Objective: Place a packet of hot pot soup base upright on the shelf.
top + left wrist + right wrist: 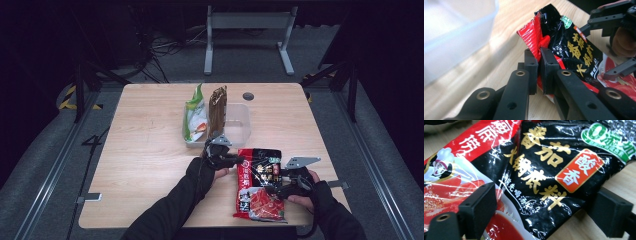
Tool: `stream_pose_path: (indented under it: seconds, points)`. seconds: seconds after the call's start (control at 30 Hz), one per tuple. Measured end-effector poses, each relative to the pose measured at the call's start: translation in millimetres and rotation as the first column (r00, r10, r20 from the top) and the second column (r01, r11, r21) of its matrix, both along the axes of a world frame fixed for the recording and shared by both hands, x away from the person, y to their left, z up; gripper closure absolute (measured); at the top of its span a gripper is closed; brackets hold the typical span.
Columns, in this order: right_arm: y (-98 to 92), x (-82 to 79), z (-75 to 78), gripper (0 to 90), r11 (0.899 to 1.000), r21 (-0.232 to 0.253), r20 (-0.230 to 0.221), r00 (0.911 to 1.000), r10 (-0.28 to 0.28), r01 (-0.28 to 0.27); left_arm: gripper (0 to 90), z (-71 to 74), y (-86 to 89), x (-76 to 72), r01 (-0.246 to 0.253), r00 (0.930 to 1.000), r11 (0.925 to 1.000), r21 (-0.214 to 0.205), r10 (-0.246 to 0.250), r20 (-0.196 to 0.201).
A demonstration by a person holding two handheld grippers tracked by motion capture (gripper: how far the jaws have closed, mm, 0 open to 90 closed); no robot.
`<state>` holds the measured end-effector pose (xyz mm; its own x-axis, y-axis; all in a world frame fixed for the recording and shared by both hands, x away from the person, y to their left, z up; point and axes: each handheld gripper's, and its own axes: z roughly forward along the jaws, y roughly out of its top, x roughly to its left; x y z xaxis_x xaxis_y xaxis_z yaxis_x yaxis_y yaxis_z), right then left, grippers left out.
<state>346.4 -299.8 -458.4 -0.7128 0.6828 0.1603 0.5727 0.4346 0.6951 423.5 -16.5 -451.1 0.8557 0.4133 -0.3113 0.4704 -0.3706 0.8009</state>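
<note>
Red-black sauce packet (260,184) lies flat near table's (150,160) near right corner. Right gripper (281,186) jaws apart, straddling packet's right edge, not pressing. Left gripper (239,162) clamped on packet's far-left corner. Clear bin (239,125) with two upright pouches sits toward far edge.

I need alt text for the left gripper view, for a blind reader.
The left tool pinches the red edge of a red-and-black sauce packet lying on a wooden table. A clear plastic bin stands at upper left.
</note>
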Motion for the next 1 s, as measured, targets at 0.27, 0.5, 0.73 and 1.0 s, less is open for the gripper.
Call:
stream_pose_path:
  seconds: [0.27, 0.5, 0.73, 1.0]
  points:
    - [-3.2, 7.0, 7.3, 8.6, 0.997, 0.074, 0.004, 0.9998, 0.020, -0.021, 86.2, 26.1, 8.9, -11.8, 0.022, 0.9869, 0.9981, -0.057, -0.012, 0.161]
    - [8.9, 12.9, 9.3, 18.3, 0.986, 0.126, 0.001, 0.9938, 0.112, -0.111, 86.1, 34.3, 12.9, -14.6, 0.027, 0.9768, 0.9970, -0.073, -0.011, 0.214]
    - [8.2, 18.5, 10.4, 42.0, 0.973, 0.200, -0.007, 0.9927, 0.121, -0.117, 83.8, 33.8, 19.0, -10.9, -0.009, 0.9731, 0.9980, -0.063, 0.023, 0.229]
    - [2.9, 8.5, 21.1, 65.9, 0.958, 0.252, 0.050, 0.9906, 0.127, -0.136, 79.2, 40.3, 22.4, -14.0, -0.004, 0.9634, 0.9982, -0.060, 0.020, 0.267]
